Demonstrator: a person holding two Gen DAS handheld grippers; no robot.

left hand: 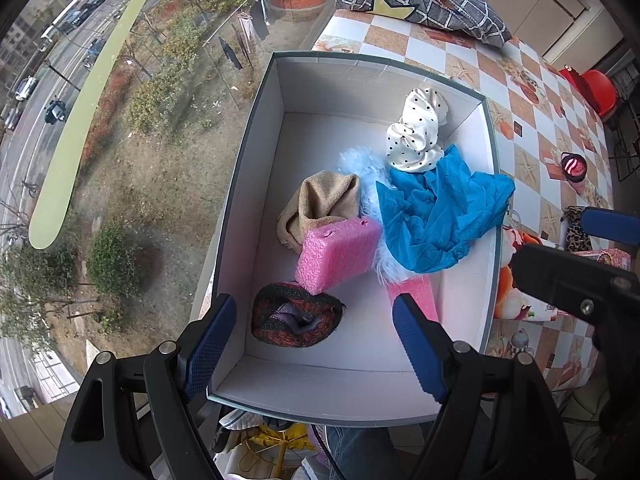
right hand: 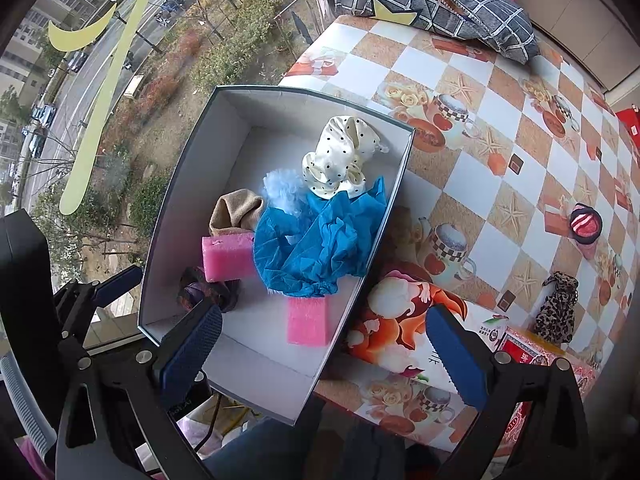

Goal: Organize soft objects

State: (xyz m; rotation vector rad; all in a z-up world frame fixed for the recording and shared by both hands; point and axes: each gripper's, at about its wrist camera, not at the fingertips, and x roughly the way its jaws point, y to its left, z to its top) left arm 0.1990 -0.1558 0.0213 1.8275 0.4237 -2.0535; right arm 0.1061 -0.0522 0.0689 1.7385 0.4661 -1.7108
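Observation:
A white box (left hand: 260, 168) (right hand: 176, 208) at the table's left edge holds soft things: a blue cloth (left hand: 436, 208) (right hand: 316, 244), a white polka-dot cloth (left hand: 416, 132) (right hand: 340, 156), a tan knit piece (left hand: 320, 204) (right hand: 236, 212), two pink foam blocks (left hand: 336, 254) (right hand: 308, 322), a dark red knit piece (left hand: 296, 320) (right hand: 204, 288) and pale blue fluff (right hand: 282, 190). My left gripper (left hand: 316, 344) is open and empty above the box's near end. My right gripper (right hand: 324, 356) is open and empty over the box's right wall. A leopard-print pouch (right hand: 558, 308) lies on the table at right.
A checkered tablecloth (right hand: 500, 128) covers the table. A grey plaid cushion (left hand: 420, 0) (right hand: 436, 4) lies at the far end. A small pink and black item (right hand: 586, 222) (left hand: 574, 166) sits right. A floral package (right hand: 404, 320) lies beside the box. A window is to the left.

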